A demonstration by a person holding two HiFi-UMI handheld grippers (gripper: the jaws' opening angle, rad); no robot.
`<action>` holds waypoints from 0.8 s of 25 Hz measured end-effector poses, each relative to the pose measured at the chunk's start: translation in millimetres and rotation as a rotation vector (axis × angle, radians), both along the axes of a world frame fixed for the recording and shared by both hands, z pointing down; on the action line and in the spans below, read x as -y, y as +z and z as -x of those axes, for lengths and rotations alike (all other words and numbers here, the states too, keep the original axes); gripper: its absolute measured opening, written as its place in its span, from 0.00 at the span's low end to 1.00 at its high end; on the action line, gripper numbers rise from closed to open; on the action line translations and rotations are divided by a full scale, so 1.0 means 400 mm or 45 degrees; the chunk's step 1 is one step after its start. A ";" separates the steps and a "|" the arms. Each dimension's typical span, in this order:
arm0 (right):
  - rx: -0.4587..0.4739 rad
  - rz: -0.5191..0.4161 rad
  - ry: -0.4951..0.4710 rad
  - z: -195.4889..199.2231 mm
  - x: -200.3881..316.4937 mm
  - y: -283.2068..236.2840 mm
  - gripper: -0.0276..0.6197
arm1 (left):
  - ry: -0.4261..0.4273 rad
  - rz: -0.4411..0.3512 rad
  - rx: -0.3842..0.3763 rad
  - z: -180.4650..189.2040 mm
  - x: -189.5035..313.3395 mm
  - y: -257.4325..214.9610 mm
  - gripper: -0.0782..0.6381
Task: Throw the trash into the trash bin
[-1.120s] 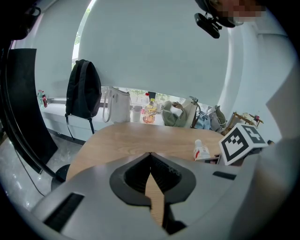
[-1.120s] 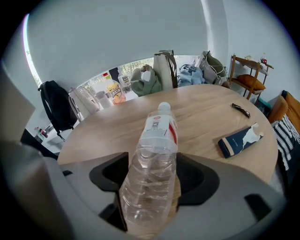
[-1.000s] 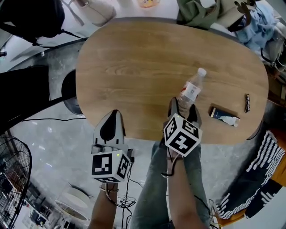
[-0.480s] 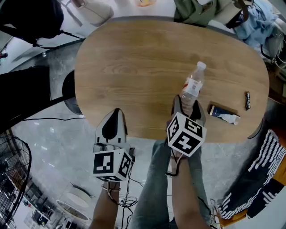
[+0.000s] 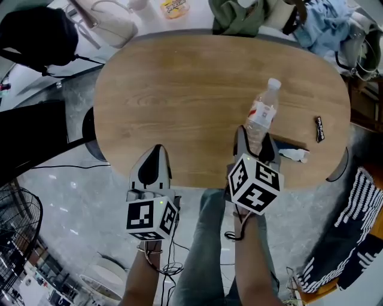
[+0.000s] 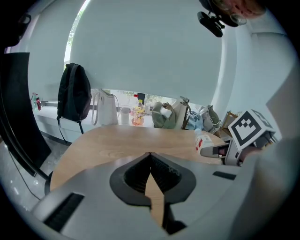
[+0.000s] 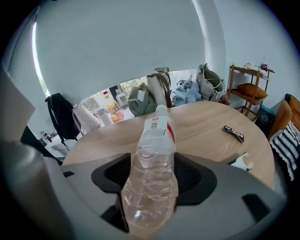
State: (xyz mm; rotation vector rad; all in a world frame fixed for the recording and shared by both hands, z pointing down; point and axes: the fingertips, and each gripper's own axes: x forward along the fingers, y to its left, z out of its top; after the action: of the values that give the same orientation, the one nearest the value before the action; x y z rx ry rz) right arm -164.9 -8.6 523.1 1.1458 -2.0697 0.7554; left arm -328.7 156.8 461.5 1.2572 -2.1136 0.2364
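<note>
A clear, empty plastic bottle with a white cap and a red-and-white label sticks out forward over the oval wooden table. My right gripper is shut on its lower body. In the right gripper view the bottle fills the gap and both pads press on it; the jaws have just been closing on it. My left gripper hangs at the table's near edge, shut and empty, its tips meeting. A crumpled white wrapper and a small dark wrapper lie on the table to the right.
Bags crowd the far side: a black backpack, a white handbag and a green bag. A dark round thing sits on the floor, half under the table's left edge. A fan stands low left, striped cloth low right.
The right gripper has closed on the bottle and lifted it off the table, neck pointing away. The left gripper has shifted slightly along the near edge, still shut.
</note>
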 end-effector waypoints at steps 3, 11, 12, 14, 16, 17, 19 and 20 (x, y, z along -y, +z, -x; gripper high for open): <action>0.012 -0.024 0.024 -0.046 0.037 -0.026 0.49 | 0.041 -0.020 0.010 -0.031 0.047 -0.011 0.13; 0.008 -0.070 0.111 -0.220 0.141 -0.076 0.49 | 0.153 -0.051 0.012 -0.153 0.184 -0.027 0.13; 0.007 -0.075 0.125 -0.244 0.154 -0.081 0.49 | 0.170 -0.053 0.011 -0.170 0.202 -0.028 0.13; 0.008 -0.079 0.159 -0.292 0.176 -0.089 0.50 | 0.209 -0.056 0.011 -0.208 0.236 -0.030 0.13; 0.008 -0.081 0.196 -0.343 0.196 -0.095 0.49 | 0.251 -0.056 0.011 -0.247 0.269 -0.032 0.13; 0.008 -0.083 0.215 -0.369 0.206 -0.099 0.50 | 0.272 -0.057 0.011 -0.266 0.286 -0.034 0.13; 0.008 -0.088 0.254 -0.422 0.225 -0.106 0.50 | 0.311 -0.060 0.010 -0.304 0.319 -0.036 0.13; 0.009 -0.092 0.273 -0.449 0.233 -0.109 0.49 | 0.329 -0.062 0.010 -0.324 0.336 -0.038 0.13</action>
State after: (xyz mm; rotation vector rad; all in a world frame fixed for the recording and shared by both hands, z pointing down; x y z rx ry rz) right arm 14.7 -102.0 479.3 1.4238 -2.0146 0.7909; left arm -198.9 22.4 446.5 1.5614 -1.9703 0.3030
